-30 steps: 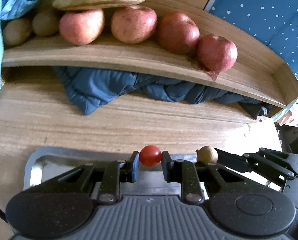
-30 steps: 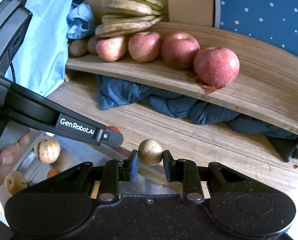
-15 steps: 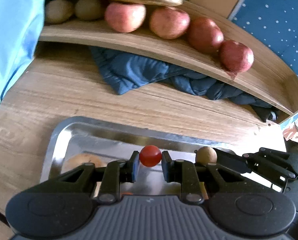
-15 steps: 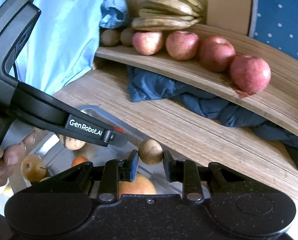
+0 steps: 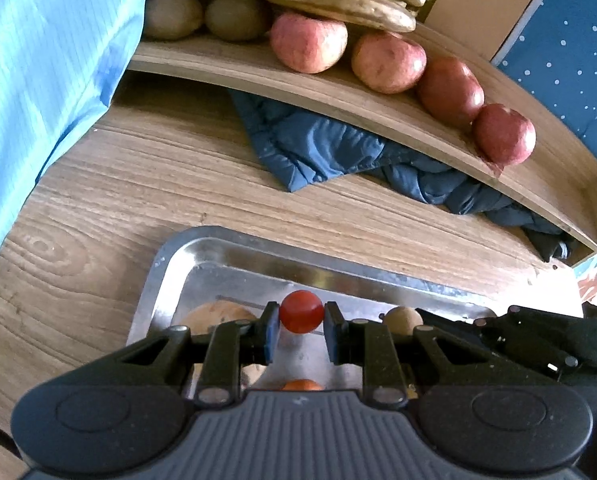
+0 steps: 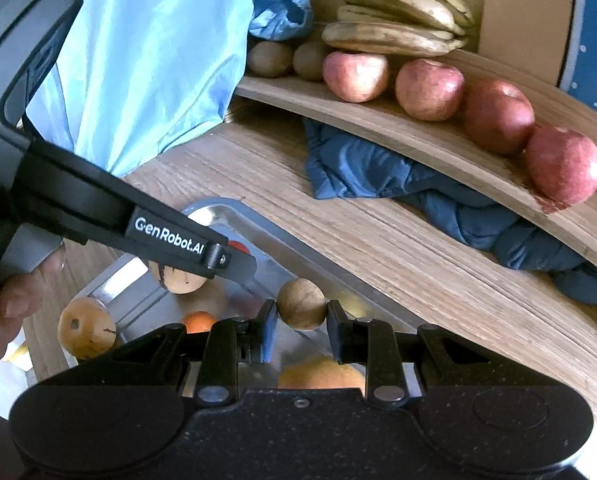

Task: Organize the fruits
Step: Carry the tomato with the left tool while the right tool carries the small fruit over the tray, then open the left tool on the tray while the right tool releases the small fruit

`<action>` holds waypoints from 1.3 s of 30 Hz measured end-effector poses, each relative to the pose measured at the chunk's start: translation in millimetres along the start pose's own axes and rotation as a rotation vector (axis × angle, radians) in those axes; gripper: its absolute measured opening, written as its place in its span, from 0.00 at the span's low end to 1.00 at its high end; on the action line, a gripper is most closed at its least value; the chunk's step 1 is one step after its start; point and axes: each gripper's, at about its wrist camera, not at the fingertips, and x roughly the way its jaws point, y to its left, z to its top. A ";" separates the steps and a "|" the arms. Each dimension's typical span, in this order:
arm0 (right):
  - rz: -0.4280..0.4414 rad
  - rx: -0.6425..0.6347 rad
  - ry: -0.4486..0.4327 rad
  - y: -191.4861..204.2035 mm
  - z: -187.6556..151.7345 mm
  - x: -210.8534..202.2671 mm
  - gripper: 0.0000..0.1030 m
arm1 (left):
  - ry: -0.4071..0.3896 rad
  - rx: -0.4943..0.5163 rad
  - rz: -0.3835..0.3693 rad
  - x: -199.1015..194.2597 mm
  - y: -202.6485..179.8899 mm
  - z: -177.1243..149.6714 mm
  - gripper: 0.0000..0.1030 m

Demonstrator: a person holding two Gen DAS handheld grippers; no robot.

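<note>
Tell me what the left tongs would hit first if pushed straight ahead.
Probably the metal tray's far rim, then the wooden tabletop beyond it; depth is unclear. The left tongs grip a cherry tomato.

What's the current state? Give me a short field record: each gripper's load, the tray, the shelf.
left gripper: jaws shut on small red tomato, held above the tray
right gripper: jaws shut on small round brown fruit, held above the tray
metal tray: on the wooden table; tan and orange fruits remain inside
curved wooden shelf: four red apples in a row, bananas and two kiwis at its left end
under shelf: crumpled dark blue cloth
</note>
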 end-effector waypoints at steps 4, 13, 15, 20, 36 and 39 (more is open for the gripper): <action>-0.006 -0.005 0.011 1.1 0.8 3.5 0.27 | 0.004 0.003 -0.002 3.0 -0.7 2.4 0.25; -0.029 0.005 0.032 -2.2 0.0 5.7 0.27 | 0.018 0.011 -0.020 11.6 -5.6 3.1 0.25; -0.033 0.008 0.038 -1.8 -0.9 5.6 0.27 | 0.020 0.012 -0.024 12.0 -6.0 2.8 0.25; -0.043 0.013 0.045 -2.0 -0.9 5.6 0.28 | 0.017 0.008 -0.027 11.1 -5.6 2.5 0.25; -0.094 0.049 -0.002 -10.3 -3.2 -12.1 0.47 | -0.046 0.001 -0.012 -4.1 -12.5 8.1 0.48; -0.116 0.070 -0.026 -12.4 -6.2 -20.2 0.59 | -0.056 0.003 0.005 -9.8 -13.4 7.2 0.60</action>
